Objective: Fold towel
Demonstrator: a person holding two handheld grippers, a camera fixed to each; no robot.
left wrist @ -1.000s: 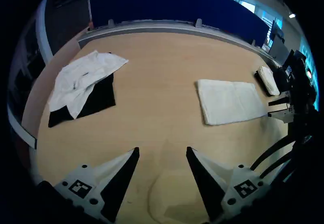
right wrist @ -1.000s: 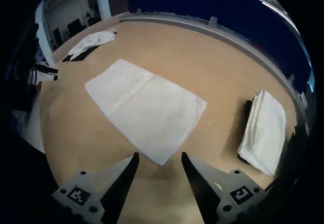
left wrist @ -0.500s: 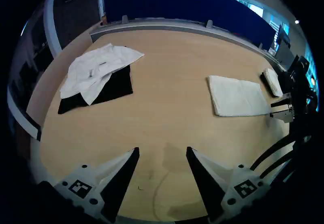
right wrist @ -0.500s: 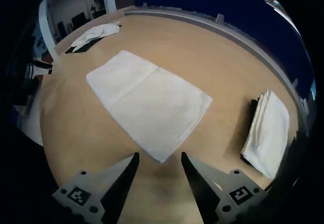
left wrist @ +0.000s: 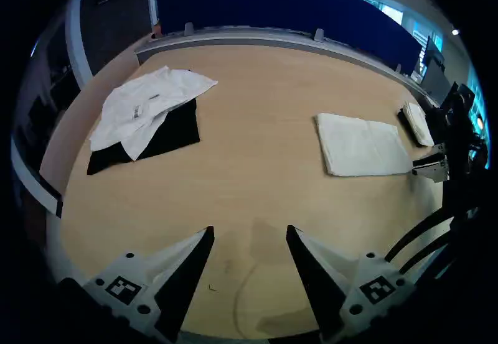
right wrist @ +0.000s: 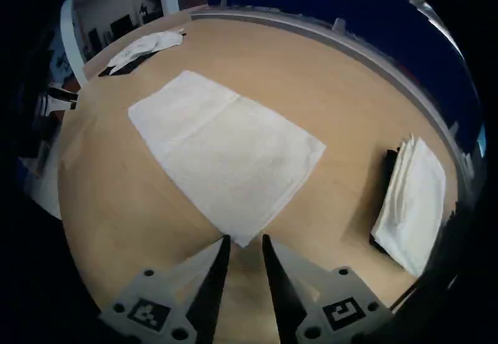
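A white towel (right wrist: pixel 224 151) lies flat on the wooden table (right wrist: pixel 348 114), folded once with a crease across it; it also lies at the right in the left gripper view (left wrist: pixel 361 152). My right gripper (right wrist: pixel 244 239) sits at the towel's near corner, which pokes between the fingertips; the jaws are narrowed with a gap still showing. The same gripper (left wrist: pixel 429 168) appears at the towel's right end. My left gripper (left wrist: pixel 249 232) stands open over bare table near the front edge, far from the towel, and is seen at the left edge (right wrist: pixel 56 101) of the right gripper view.
A stack of folded white towels (right wrist: pixel 411 207) on a dark mat lies right of the towel. A rumpled white cloth (left wrist: pixel 146 104) lies over a black cloth (left wrist: pixel 168 135) at the far left. A blue partition (left wrist: pixel 280 5) runs along the table's far edge.
The right gripper's fingers have drawn much closer together around the towel's near corner. The left gripper has barely moved in the last half second.
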